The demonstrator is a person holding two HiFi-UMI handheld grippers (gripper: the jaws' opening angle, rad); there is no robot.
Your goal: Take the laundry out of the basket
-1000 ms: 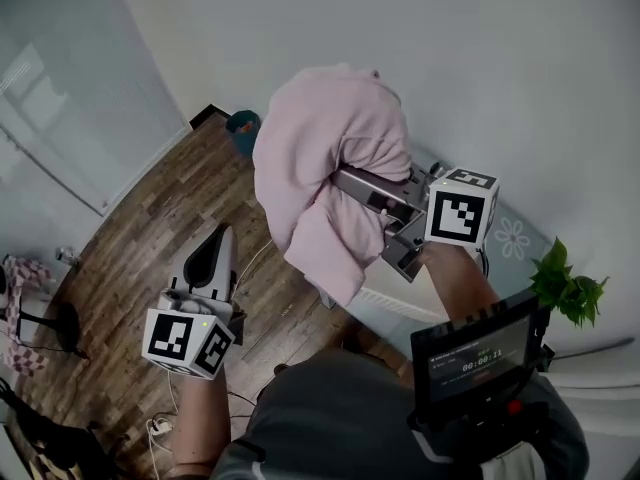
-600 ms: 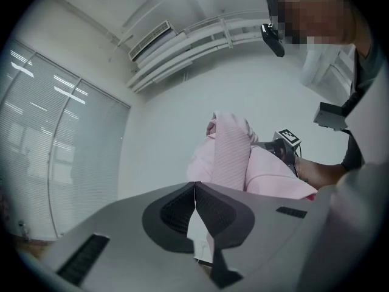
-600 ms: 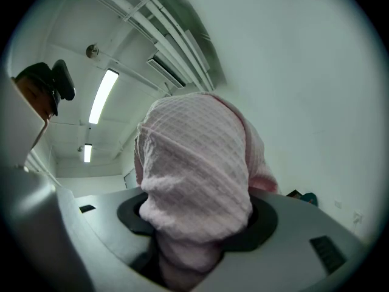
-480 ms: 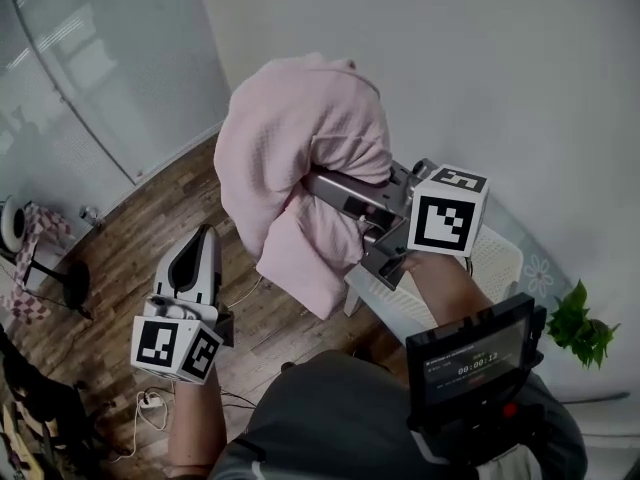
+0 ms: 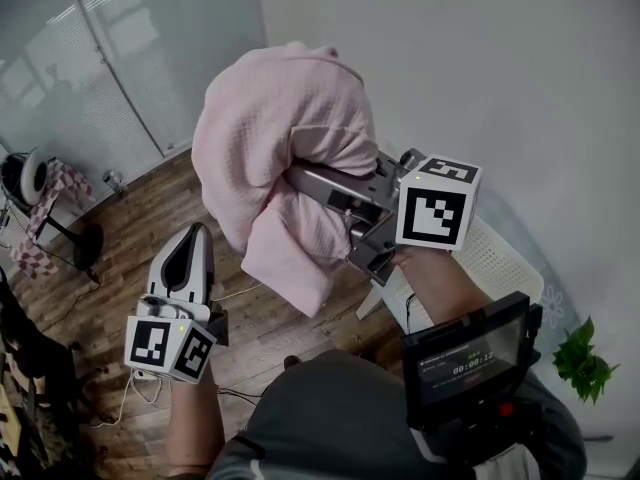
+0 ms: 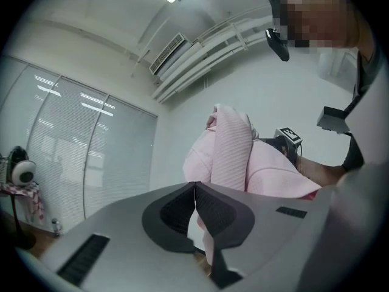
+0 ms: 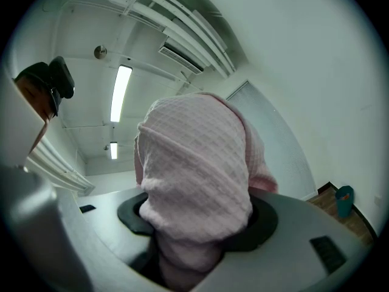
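Note:
A big pink waffle-knit cloth [image 5: 270,138] hangs bunched in the air, high above the wood floor. My right gripper [image 5: 300,183] is shut on a thick fold of it, and the cloth [image 7: 194,163] fills the gap between the jaws [image 7: 197,224]. The white perforated laundry basket [image 5: 495,258] stands below my right forearm by the wall. My left gripper [image 5: 190,248] hangs lower at the left, shut and empty, its tips touching [image 6: 194,186]. From it the pink cloth [image 6: 234,157] shows ahead and apart.
A glass wall with blinds [image 5: 120,58] runs along the left. A stand with a checked cloth [image 5: 45,218] and floor cables [image 5: 130,383] lie at the left. A green plant [image 5: 580,363] sits at the right. A teal bin [image 7: 343,201] stands by the far wall.
The view has swung left: the glass wall and stand have come in and the plant has slid to the lower right. The right gripper still holds the pink cloth aloft. The left stays shut.

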